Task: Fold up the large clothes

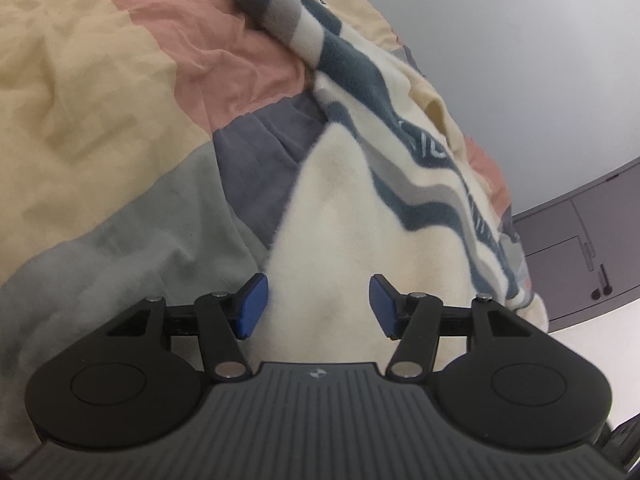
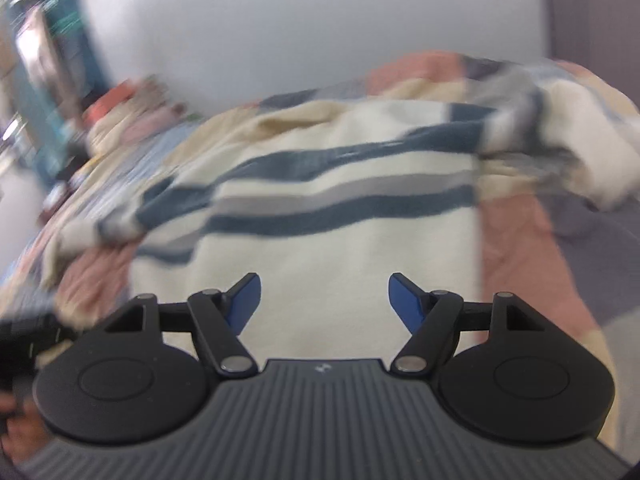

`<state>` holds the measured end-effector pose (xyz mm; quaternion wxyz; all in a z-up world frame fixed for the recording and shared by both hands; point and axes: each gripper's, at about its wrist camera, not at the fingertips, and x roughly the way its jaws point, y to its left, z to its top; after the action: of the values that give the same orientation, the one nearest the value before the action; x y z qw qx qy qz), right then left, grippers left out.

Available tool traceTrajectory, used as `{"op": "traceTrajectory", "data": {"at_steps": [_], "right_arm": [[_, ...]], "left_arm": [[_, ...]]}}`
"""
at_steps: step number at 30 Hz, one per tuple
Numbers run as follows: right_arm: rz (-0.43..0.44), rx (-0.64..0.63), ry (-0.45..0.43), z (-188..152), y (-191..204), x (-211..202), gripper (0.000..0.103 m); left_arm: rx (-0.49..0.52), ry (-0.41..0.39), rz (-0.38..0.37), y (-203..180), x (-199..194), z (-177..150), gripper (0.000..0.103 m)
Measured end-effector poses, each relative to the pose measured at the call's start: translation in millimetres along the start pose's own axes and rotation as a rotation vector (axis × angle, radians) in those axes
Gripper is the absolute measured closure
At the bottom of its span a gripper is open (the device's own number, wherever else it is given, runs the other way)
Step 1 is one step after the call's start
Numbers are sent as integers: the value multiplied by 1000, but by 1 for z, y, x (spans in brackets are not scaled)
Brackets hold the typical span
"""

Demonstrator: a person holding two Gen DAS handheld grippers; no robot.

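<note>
A cream knitted sweater (image 1: 352, 216) with dark blue and grey stripes lies spread on a patchwork bedspread (image 1: 100, 120). In the left wrist view its plain cream part runs under my left gripper (image 1: 318, 300). The blue pads (image 1: 252, 304) stand apart on either side of the cloth without pinching it. In the blurred right wrist view the sweater (image 2: 320, 184) lies flat, stripes across, with a sleeve bunched at the upper right. My right gripper (image 2: 324, 300) hangs open over the cream lower part, and nothing sits between its pads.
The bedspread (image 2: 516, 240) has pink, yellow, grey and purple patches and is wrinkled. A grey wall and a purple-grey cabinet (image 1: 580, 248) stand beyond the bed. Blurred clutter (image 2: 120, 112) lies at the far left, and a hand (image 2: 16, 432) shows at the lower left.
</note>
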<state>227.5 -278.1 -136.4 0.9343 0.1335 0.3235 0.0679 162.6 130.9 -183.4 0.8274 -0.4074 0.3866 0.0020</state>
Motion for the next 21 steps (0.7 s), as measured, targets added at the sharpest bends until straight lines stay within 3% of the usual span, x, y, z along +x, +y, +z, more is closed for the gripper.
{"op": "traceTrajectory", "data": {"at_steps": [4,8,11,15,21], "right_arm": [[-120,224,26,0,-46,1,29],[-113,480,137,-13,-84,17,28],[-57,609,224,-28,-97,32,29],[4,610,249,-33,-89,31,28],[199,729,345,-49,-86,37,28]], "left_arm": [[4,-2,39,4,6,-2,41],[-11,1,49,10,11,4,41],[-7,7,53,9,14,4,41],[-11,8,51,9,15,4,41],[-21,18,28,10,14,2,41]]}}
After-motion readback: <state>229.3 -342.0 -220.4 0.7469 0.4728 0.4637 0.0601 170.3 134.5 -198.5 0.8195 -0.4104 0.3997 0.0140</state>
